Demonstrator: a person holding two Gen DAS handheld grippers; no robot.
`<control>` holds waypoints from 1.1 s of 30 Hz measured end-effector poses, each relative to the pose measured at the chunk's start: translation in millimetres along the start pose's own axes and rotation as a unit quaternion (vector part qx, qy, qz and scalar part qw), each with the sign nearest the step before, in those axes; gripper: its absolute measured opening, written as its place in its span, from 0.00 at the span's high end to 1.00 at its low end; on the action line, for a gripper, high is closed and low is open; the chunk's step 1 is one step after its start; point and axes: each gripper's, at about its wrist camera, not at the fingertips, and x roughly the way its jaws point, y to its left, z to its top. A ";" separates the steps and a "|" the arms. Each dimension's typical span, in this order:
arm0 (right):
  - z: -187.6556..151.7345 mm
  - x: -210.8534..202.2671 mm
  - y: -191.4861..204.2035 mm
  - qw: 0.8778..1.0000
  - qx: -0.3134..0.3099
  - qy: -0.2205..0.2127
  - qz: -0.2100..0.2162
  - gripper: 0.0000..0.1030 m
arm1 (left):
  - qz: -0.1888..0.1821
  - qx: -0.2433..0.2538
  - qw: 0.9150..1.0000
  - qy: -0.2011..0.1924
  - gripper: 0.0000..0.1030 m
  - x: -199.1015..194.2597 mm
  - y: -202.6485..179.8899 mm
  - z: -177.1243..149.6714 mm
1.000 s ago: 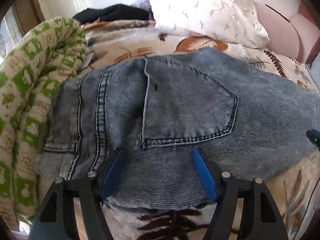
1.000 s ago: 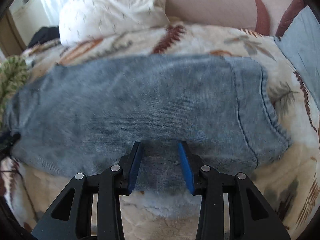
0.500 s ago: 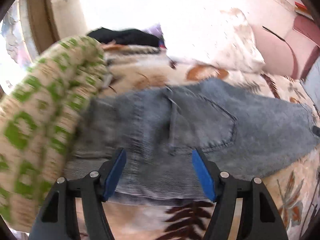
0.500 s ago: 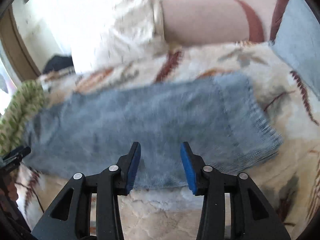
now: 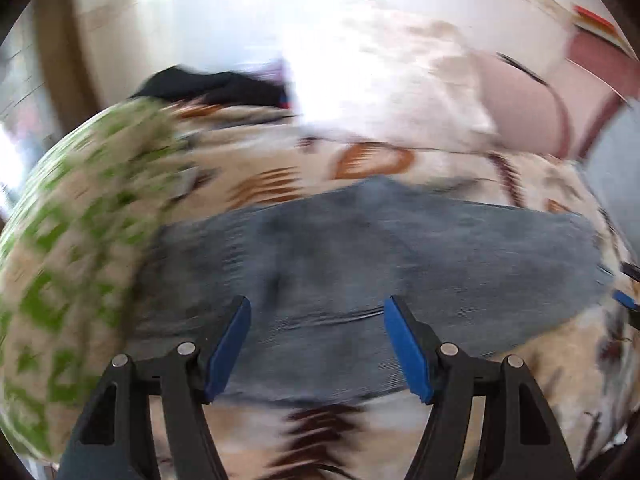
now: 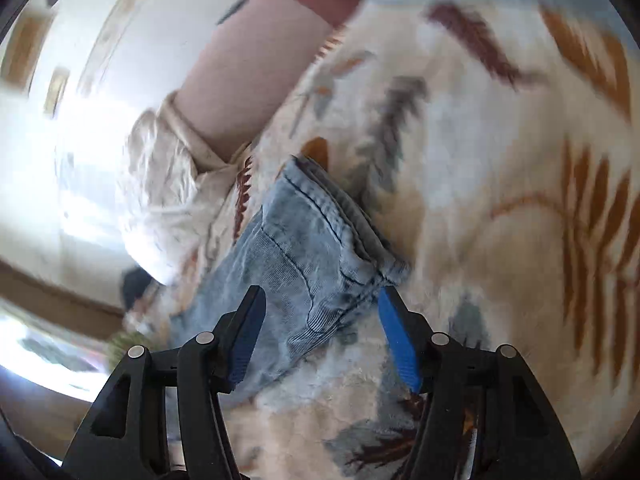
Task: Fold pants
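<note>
I saw a bed (image 5: 400,160) under a cream leaf-print blanket, a white pillow (image 5: 400,92) against a pink headboard (image 5: 524,116), and a green-patterned quilt (image 5: 72,240) at the left. Bright window light (image 6: 48,140) washed out the wall.

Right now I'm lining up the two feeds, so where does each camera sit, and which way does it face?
Left wrist: on the left gripper, looking along its open blue-padded fingers across the jeans on the blanket; badly blurred.
Right wrist: on the right gripper, view rolled sideways, fingers open around the jeans' hem end; pillow beyond.
Shared: the jeans, blanket and pillow; the right gripper's blue tip seems to show at the left view's right edge.
</note>
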 end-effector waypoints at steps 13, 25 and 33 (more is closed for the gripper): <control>6.1 34.5 -9.2 1.000 0.026 -0.002 -0.008 0.42 | -0.065 0.104 0.992 0.006 0.31 8.1 -142.6 32.5; 0.7 36.1 -6.2 0.999 -0.013 -0.044 -0.004 0.39 | -0.091 0.161 0.982 0.032 0.31 26.7 -191.3 65.1; 1.0 31.2 -3.7 0.999 -0.038 -0.033 0.013 0.85 | -0.186 0.246 0.948 0.076 0.19 78.6 -278.5 126.0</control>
